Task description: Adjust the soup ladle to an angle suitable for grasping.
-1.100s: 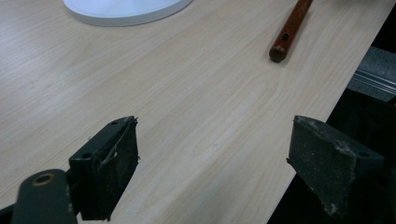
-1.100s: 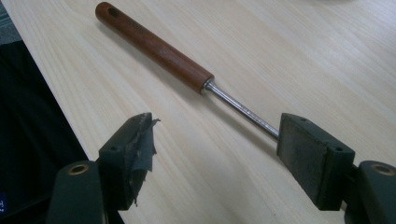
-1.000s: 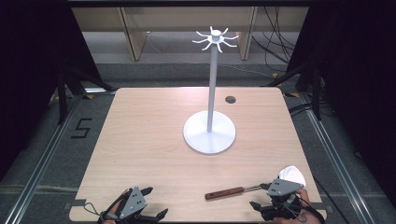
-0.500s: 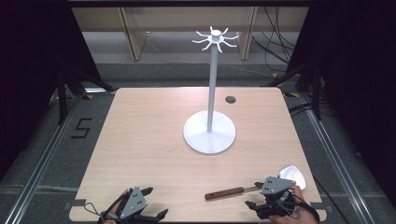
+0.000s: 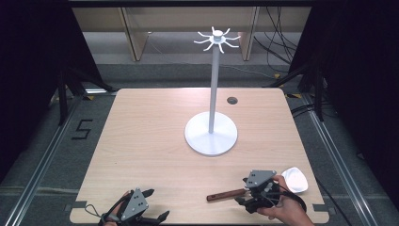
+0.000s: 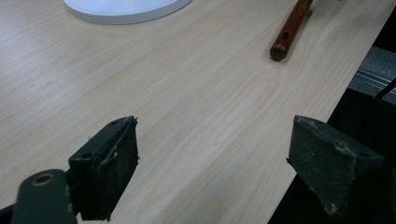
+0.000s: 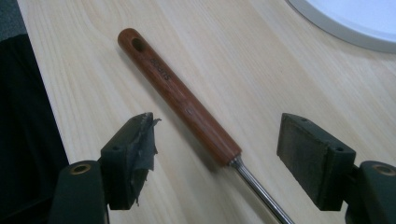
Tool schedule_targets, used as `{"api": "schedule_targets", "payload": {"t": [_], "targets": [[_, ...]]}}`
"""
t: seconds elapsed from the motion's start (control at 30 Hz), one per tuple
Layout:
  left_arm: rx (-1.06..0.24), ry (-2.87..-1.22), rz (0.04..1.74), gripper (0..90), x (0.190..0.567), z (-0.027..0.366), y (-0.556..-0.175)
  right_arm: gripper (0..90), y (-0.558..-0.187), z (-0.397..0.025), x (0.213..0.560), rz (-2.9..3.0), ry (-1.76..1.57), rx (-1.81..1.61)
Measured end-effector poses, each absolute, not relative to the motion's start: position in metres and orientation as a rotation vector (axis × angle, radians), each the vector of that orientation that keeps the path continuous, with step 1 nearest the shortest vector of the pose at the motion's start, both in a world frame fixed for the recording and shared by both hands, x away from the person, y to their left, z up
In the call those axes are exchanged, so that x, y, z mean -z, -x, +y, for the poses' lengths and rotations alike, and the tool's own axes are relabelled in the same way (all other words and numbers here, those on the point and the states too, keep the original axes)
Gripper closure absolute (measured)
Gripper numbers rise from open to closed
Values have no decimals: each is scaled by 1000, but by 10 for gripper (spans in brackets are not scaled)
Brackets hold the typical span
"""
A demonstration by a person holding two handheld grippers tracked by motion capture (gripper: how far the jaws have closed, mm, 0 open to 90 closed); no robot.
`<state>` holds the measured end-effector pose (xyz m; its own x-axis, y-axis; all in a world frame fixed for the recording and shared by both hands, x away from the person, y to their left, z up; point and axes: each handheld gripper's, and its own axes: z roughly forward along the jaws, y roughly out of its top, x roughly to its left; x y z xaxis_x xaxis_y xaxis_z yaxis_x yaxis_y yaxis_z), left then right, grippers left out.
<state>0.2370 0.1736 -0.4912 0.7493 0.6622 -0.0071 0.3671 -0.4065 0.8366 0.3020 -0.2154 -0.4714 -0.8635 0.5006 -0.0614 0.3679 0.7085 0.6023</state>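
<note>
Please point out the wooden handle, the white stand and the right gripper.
wooden handle (image 7: 182,100), right gripper view, middle of the brown grip.
white stand (image 5: 211,137), high view, its round base.
right gripper (image 7: 217,158), right gripper view, midway between its open jaws.

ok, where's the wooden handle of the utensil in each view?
High view: wooden handle lies near the table's front edge, just left of the right gripper.
Left gripper view: its holed end sits at top right.
Right gripper view: it runs diagonally between the open jaws.
Shared landmark: white stand base.
</note>
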Motion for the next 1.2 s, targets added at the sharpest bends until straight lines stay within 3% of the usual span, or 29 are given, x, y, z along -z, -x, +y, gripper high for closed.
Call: {"api": "schedule_targets", "payload": {"t": [0.77, 1.2], "targets": [[-419, -2069, 769, 151, 490, 176, -238, 244, -327, -182, 477, 2868, -534, -768], [-419, -2072, 769, 152, 490, 176, -237, 444, -335, -174, 482, 2969, -457, -655]]}}
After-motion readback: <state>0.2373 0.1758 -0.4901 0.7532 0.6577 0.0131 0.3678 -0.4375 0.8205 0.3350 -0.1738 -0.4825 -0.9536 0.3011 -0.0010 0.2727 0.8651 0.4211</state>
